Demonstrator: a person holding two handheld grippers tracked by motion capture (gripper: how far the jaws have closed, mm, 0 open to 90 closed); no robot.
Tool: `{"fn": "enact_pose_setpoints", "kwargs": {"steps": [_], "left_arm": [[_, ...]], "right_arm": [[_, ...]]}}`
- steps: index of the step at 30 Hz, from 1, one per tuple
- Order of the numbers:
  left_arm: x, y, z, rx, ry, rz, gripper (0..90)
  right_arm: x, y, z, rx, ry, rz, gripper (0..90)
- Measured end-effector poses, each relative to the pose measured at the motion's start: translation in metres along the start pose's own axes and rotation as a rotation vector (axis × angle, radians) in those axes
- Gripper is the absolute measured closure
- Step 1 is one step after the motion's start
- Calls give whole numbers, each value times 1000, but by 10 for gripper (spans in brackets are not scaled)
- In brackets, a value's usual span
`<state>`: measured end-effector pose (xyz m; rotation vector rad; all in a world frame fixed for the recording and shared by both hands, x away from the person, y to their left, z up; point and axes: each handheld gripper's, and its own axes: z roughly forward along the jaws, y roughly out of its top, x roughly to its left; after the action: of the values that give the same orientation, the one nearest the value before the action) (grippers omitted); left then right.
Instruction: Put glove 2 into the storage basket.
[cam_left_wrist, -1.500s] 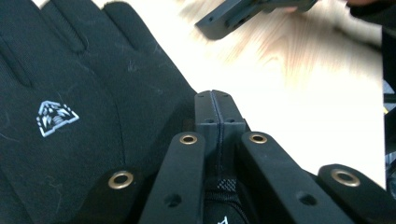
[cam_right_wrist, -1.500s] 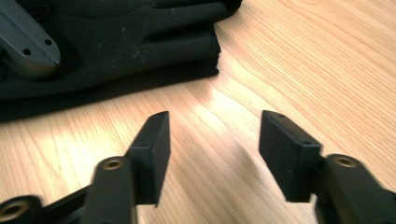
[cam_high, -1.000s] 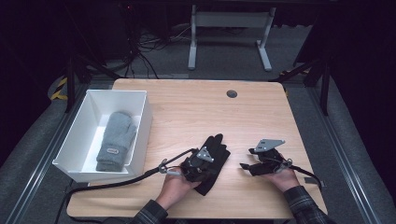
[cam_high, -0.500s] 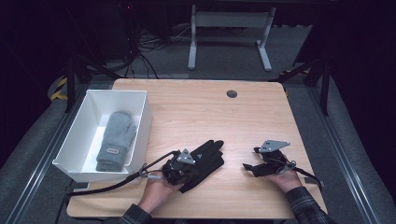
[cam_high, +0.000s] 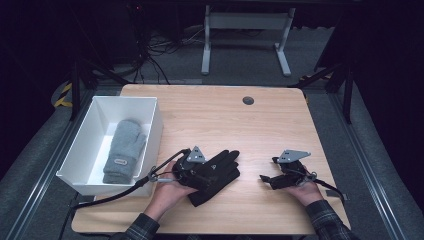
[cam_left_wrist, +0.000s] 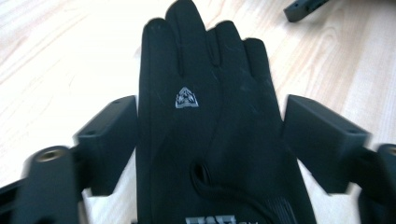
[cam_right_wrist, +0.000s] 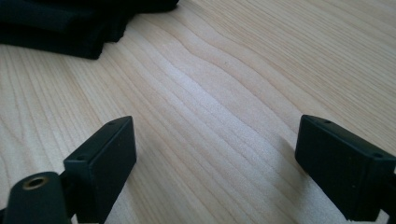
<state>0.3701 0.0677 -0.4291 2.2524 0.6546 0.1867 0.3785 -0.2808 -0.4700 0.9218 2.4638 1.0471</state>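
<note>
On the wooden table (cam_high: 215, 120), largest first: a white bin (cam_high: 95, 145) sits at the left edge, open top, w/ one grey mitten (cam_high: 124, 150) lying flat inside, cuff toward the near end, thumb side to the right. Nothing else visible in the bin.

Next, the black glove (cam_high: 217, 172), near-centre of the table, just right of the bin & outside it. It lies flat, fingers pointing far-right, cuff toward the person. In the left gripper view a small silver logo (cam_left_wrist: 186, 99) shows on the back of the glove.

Left gripper (cam_high: 200, 170) is over the glove's cuff end. Its jaws have just been opening; they now stand spread, one each side of the glove, w/ the glove between them. Left pad sits right at the glove's edge, right pad has a sliver of gap; not pinching.

Right gripper (cam_high: 267, 179), near-right, well apart from the glove, low over bare wood. Jaws spread wide, nothing between them.
</note>
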Motion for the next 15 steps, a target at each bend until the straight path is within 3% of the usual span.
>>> {"fn": "enact_pose_setpoints", "kwargs": {"steps": [4, 15], "left_arm": [[5, -2, 12, 23, 24, -18, 132], [4, -10, 33, 89, 6, -10, 98]], "right_arm": [[0, 0, 0, 0, 0, 0, 127], [0, 0, 0, 0, 0, 0, 127]]}}
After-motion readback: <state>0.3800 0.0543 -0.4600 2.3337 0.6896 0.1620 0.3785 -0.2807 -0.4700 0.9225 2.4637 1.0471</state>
